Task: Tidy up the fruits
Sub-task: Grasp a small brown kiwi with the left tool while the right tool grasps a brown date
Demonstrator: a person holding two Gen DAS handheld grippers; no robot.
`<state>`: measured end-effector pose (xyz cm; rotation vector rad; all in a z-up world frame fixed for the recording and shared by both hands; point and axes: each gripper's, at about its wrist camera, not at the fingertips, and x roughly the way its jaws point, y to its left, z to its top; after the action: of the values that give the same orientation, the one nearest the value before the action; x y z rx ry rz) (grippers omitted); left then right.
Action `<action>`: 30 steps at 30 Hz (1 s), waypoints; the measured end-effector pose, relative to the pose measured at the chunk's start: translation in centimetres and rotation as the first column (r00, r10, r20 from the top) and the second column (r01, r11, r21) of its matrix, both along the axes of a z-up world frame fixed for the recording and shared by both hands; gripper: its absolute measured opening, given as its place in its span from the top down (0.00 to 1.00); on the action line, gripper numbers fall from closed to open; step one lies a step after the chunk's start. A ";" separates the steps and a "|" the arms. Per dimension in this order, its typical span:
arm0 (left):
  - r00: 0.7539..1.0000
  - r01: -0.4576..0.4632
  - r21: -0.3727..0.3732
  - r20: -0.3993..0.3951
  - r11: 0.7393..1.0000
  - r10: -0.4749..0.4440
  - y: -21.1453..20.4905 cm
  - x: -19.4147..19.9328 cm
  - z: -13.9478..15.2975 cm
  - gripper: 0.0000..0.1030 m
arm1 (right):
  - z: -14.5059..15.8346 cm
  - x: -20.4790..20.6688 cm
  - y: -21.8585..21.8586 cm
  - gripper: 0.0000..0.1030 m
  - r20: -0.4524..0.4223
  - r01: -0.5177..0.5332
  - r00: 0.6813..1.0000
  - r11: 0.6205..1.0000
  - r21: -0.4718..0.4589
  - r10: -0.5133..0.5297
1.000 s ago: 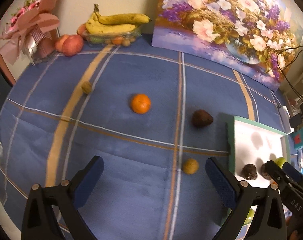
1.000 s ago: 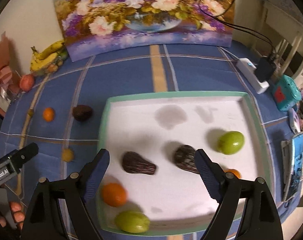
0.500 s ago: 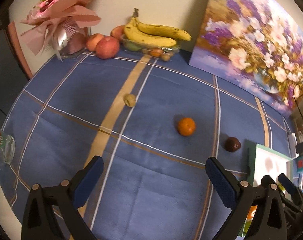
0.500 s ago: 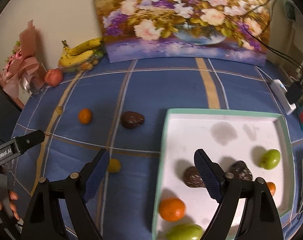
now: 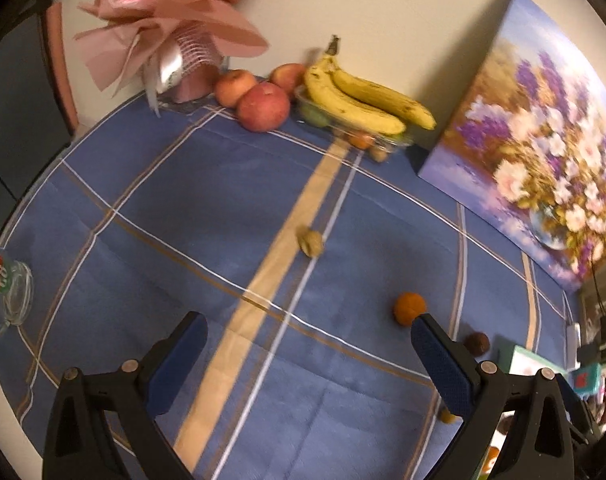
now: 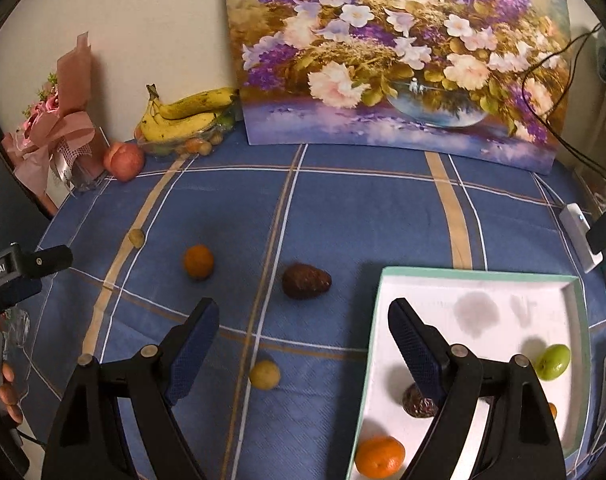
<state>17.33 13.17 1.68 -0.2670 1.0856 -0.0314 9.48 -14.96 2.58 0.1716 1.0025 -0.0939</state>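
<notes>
Loose fruit lies on the blue plaid cloth: an orange (image 6: 198,261), a dark brown fruit (image 6: 305,281), a small yellow fruit (image 6: 265,375) and a small tan fruit (image 6: 136,237). The white tray with a green rim (image 6: 479,274) holds an orange (image 6: 379,456), a green fruit (image 6: 554,361) and a dark fruit (image 6: 417,404). My right gripper (image 6: 299,344) is open and empty above the yellow fruit, left of the tray. My left gripper (image 5: 309,358) is open and empty; the tan fruit (image 5: 311,242) lies ahead of it and the orange (image 5: 409,308) by its right finger.
Bananas on a clear dish (image 5: 363,98), apples (image 5: 263,106) and a pink bouquet (image 5: 175,36) stand at the back by the wall. A flower painting (image 6: 399,52) leans on the wall. A glass (image 5: 3,296) sits at the left edge. A charger and cables (image 6: 583,236) lie at the right.
Both grippers have swung left and away from the tray. The tray has slid to the right in both views. The left view now faces the bananas, apples and bouquet. Both stay open.
</notes>
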 end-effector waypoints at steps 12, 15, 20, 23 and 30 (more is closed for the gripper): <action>1.000 0.013 -0.002 -0.008 1.000 -0.013 -0.4 5.4 -2.1 0.02 | -0.1 2.9 -0.2 0.17 0.011 -0.010 1.000 1.000 -0.016 0.010; 0.999 0.047 0.016 -0.005 0.999 -0.047 -1.0 6.7 -3.1 0.05 | -0.3 3.7 0.0 0.28 0.011 -0.016 1.000 1.000 -0.022 0.016; 0.999 0.046 0.024 -0.027 0.999 -0.045 -0.4 8.8 -5.7 0.13 | -2.1 5.2 0.3 0.28 -0.025 -0.041 0.999 0.998 -0.042 0.040; 0.998 0.040 0.013 -0.041 0.999 -0.039 0.1 9.8 -7.3 0.22 | -3.9 5.8 0.1 0.28 -0.066 -0.041 0.997 0.999 -0.028 0.040; 0.998 0.035 -0.019 -0.052 0.999 -0.036 0.5 10.8 -9.5 0.38 | -7.6 6.9 0.4 0.28 -0.162 -0.056 0.985 0.998 -0.020 0.052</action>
<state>28.15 13.68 -7.79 -0.2662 1.1425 -0.0660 16.36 -14.59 -4.99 0.1154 1.1662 -0.0712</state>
